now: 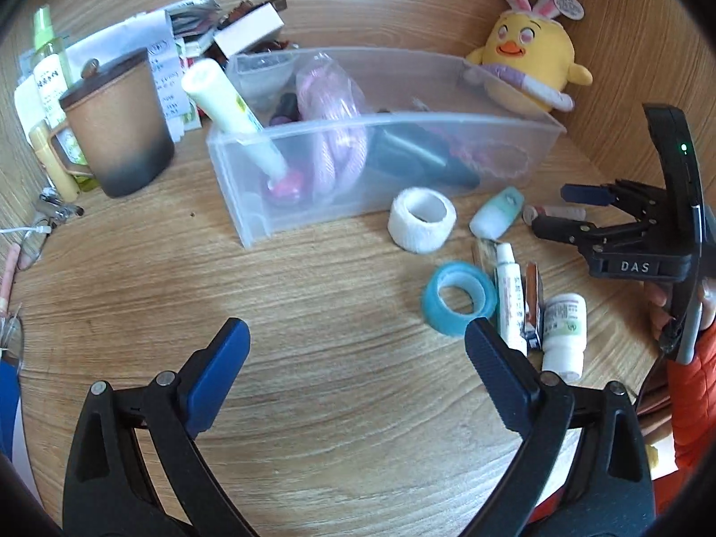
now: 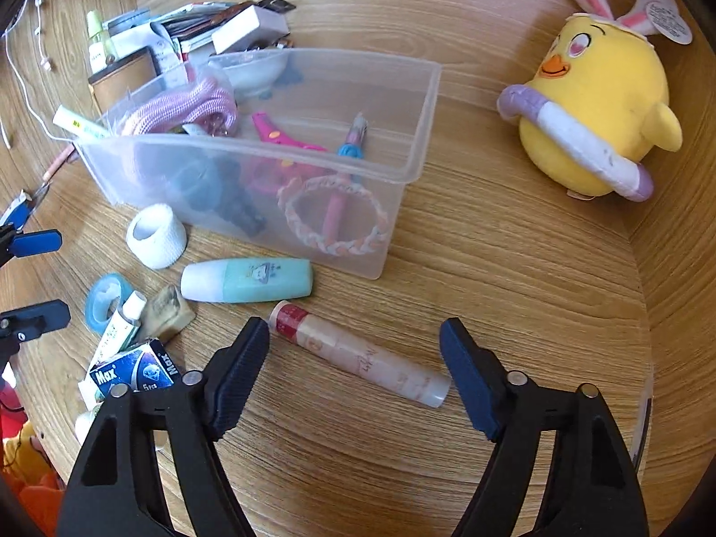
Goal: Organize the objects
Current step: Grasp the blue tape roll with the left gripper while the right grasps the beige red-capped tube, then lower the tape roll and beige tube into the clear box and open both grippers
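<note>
A clear plastic bin (image 1: 380, 121) (image 2: 424, 125) holds a pink cord, scissors, pens and a braided band. In front of it lie a white bandage roll (image 1: 423, 219) (image 2: 156, 235), a mint bottle (image 1: 496, 212) (image 2: 246, 279), a blue tape roll (image 1: 458, 297) (image 2: 107, 297), a small white tube (image 1: 510, 295) and a pill bottle (image 1: 564, 335). My left gripper (image 1: 355, 331) (image 2: 62, 276) stands open over bare wood, its right finger beside the blue tape. My right gripper (image 2: 355, 329) (image 1: 552, 209) is open, and a pink tube (image 2: 358, 355) lies on the table between its fingers, untouched.
A brown lidded mug (image 1: 116, 125) stands left of the bin, with papers and boxes (image 1: 165, 44) behind it. A yellow plush chick (image 1: 532, 58) (image 2: 599, 112) sits at the back right by a wooden wall. A blue "Max" box (image 2: 138, 371) lies beside the tubes.
</note>
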A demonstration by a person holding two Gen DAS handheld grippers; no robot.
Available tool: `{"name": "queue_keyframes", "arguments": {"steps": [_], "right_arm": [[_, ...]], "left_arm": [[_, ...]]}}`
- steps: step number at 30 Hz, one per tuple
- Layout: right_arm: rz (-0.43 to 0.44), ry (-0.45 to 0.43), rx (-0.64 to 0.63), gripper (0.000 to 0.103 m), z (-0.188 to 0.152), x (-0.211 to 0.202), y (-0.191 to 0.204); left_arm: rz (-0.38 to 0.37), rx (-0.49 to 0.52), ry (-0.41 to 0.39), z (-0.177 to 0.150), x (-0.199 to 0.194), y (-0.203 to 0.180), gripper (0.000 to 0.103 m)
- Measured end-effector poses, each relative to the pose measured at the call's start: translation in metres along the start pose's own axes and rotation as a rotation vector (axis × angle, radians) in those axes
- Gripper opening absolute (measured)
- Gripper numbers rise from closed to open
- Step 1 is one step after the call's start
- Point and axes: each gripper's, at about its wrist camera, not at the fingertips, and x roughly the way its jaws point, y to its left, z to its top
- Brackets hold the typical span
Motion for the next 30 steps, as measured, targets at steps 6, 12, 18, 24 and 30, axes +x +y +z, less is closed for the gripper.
{"name": "queue_keyframes", "arguments": {"steps": [6, 12, 18, 24, 30], "right_arm": [[0.021, 0.008, 0.012, 0.024, -0.006, -0.007, -0.004], [0.052, 0.001, 0.045, 0.014, -0.021, -0.018, -0.008], [0.100, -0.019, 0.088, 0.014, -0.034, -0.026, -0.003], [0.085, -0.066, 0.115, 0.014, -0.040, -0.033, 0.005], [0.106, -0.130, 0.136, 0.014, -0.030, -0.051, 0.007]], "left_arm": [[-0.013, 0.034, 0.032, 0.002, 0.012, -0.013, 0.098], [-0.003, 0.074, 0.018, 0.011, 0.018, -0.028, 0.093], [-0.006, 0.078, 0.036, 0.019, 0.030, -0.033, 0.077], [-0.003, 0.068, 0.015, 0.022, 0.027, -0.029, 0.038], [-0.021, 0.031, -0.015, 0.022, 0.014, -0.020, 0.038]]}}
